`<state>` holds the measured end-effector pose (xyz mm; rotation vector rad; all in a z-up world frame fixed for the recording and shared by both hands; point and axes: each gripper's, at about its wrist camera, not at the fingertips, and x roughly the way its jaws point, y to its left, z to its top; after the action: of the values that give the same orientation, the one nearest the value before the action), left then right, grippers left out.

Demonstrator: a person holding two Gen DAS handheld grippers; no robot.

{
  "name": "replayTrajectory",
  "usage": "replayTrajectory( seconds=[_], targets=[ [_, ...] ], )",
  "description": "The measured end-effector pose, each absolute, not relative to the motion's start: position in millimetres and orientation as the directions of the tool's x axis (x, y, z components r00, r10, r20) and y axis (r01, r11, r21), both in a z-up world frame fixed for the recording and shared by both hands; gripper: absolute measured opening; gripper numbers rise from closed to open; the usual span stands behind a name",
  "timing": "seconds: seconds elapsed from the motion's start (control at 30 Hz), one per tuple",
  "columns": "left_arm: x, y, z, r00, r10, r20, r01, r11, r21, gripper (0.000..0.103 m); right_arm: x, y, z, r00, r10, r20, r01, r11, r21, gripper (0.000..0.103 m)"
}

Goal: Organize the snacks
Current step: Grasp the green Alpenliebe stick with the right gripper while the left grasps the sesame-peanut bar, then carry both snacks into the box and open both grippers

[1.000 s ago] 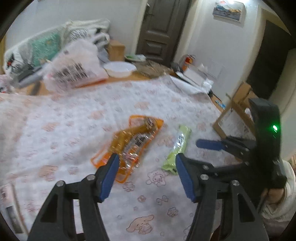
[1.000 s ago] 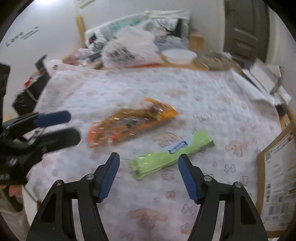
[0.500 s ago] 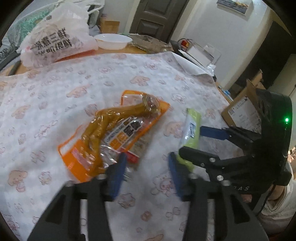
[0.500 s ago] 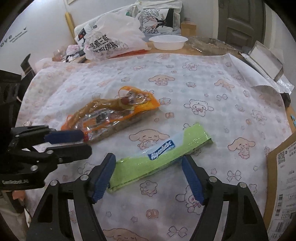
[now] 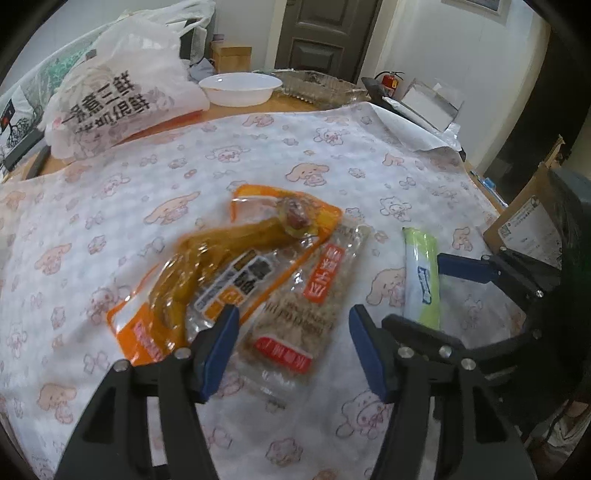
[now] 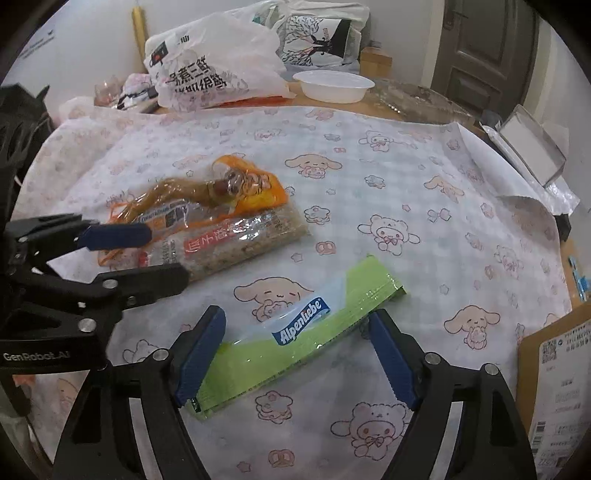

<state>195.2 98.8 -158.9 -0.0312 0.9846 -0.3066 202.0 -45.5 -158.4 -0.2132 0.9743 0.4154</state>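
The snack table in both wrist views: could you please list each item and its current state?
left gripper: open, jaws just opening, over clear grain packet.
right gripper: open, jaws just opening, astride green Alpenliebe pack.
orange packet: sealed, flat, overlapping the grain packet.
white bowl: upright, looks empty.
door: closed.

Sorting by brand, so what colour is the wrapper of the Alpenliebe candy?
Light green with a blue-and-white logo: the candy wrapper shows best in the right wrist view.

chicken-foot pack on bar pack | candy pack right
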Motion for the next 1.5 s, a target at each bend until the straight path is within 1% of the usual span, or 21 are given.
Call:
replayTrajectory(
  seconds=[0.13,0.17,0.2,0.23,0.27,0.3,0.37,0.5,0.57,0.67,0.77,0.87,0.9,0.93,0.97,1.0,1.2,1.33,1.5],
  targets=[
    [195.4,89.9,-161.0,0.502,-0.278,-0.819,0.27,0.95,-0.156,0.059,200.7,-44.1,-159.2,0.491,0.242,-0.837,-0.457,0.889,-0.012,0.077],
    [194.0,89.0,-160.8,0.499,-0.282,-0.82,0.273,0.949,-0.16,0.059,199.6,-44.4,-158.9,0.489,0.248,-0.836,-0.468,0.884,-0.012,0.074],
    [193.3,88.9,-160.6,0.499,-0.281,-0.82,0.274,0.949,-0.158,0.058,197.9,-44.8,-158.2,0.488,0.255,-0.835,-0.482,0.876,-0.015,0.064],
    [192.3,89.6,-160.3,0.499,-0.274,-0.822,0.273,0.95,-0.151,0.053,195.0,-45.4,-156.3,0.487,0.264,-0.833,-0.498,0.867,-0.016,0.058],
    [190.9,90.0,-160.2,0.502,-0.264,-0.823,0.271,0.952,-0.14,0.048,193.1,-45.8,-155.2,0.484,0.267,-0.833,-0.507,0.862,-0.018,0.045],
    [189.6,90.3,-160.1,0.501,-0.263,-0.824,0.271,0.952,-0.139,0.047,191.4,-46.2,-154.3,0.482,0.267,-0.834,-0.512,0.859,-0.021,0.039],
    [185.1,89.2,-159.6,0.493,-0.274,-0.826,0.282,0.948,-0.146,0.043,186.2,-47.9,-153.0,0.48,0.262,-0.838,-0.527,0.849,-0.037,0.036],
    [172.2,77.6,-158.9,0.472,-0.278,-0.836,0.328,0.936,-0.126,0.044,175.2,-59.2,-152.3,0.476,0.256,-0.841,-0.526,0.849,-0.04,0.03],
    [168.1,72.1,-157.9,0.461,-0.286,-0.84,0.344,0.93,-0.128,0.044,171.4,-66.7,-151.6,0.482,0.242,-0.842,-0.513,0.857,-0.048,0.028],
    [170.9,65.8,-157.8,0.472,-0.264,-0.841,0.337,0.936,-0.105,0.045,169.5,-76.5,-151.5,0.486,0.232,-0.843,-0.494,0.869,-0.046,0.027],
    [180.2,58.5,-157.7,0.494,-0.223,-0.84,0.303,0.95,-0.074,0.045,171.4,-82.4,-151.8,0.48,0.245,-0.843,-0.484,0.875,-0.021,0.027],
    [186.8,51.0,-160.3,0.524,-0.175,-0.834,0.286,0.958,-0.021,0.045,172.9,-80.7,-152.1,0.492,0.242,-0.836,-0.485,0.874,-0.032,0.027],
    [187.8,49.4,-160.8,0.53,-0.162,-0.832,0.284,0.959,-0.006,0.044,174.2,-81.1,-152.5,0.491,0.247,-0.835,-0.483,0.875,-0.026,0.027],
    [187.1,47.6,-160.4,0.537,-0.162,-0.828,0.288,0.958,-0.001,0.038,175.7,-82.3,-152.8,0.492,0.256,-0.832,-0.48,0.877,-0.014,0.028],
    [186.8,47.7,-160.7,0.54,-0.158,-0.827,0.286,0.958,0.003,0.038,176.0,-82.6,-153.1,0.495,0.26,-0.829,-0.48,0.877,-0.012,0.027],
    [186.1,47.8,-160.7,0.543,-0.156,-0.825,0.285,0.958,0.007,0.038,175.7,-82.0,-153.1,0.499,0.262,-0.826,-0.483,0.876,-0.014,0.022],
    [176.8,51.0,-156.6,0.546,-0.151,-0.824,0.262,0.965,-0.003,0.038,169.0,-81.2,-149.1,0.521,0.268,-0.81,-0.487,0.873,-0.025,0.021],
    [160.2,54.7,-143.0,0.569,-0.151,-0.808,0.24,0.971,-0.012,0.038,155.7,-83.1,-133.1,0.547,0.297,-0.783,-0.5,0.866,-0.02,0.021],
    [130.8,56.0,-112.0,0.621,-0.136,-0.771,0.222,0.975,0.007,0.038,133.8,-82.9,-108.7,0.569,0.347,-0.745,-0.524,0.851,-0.004,0.021]
  ],
)
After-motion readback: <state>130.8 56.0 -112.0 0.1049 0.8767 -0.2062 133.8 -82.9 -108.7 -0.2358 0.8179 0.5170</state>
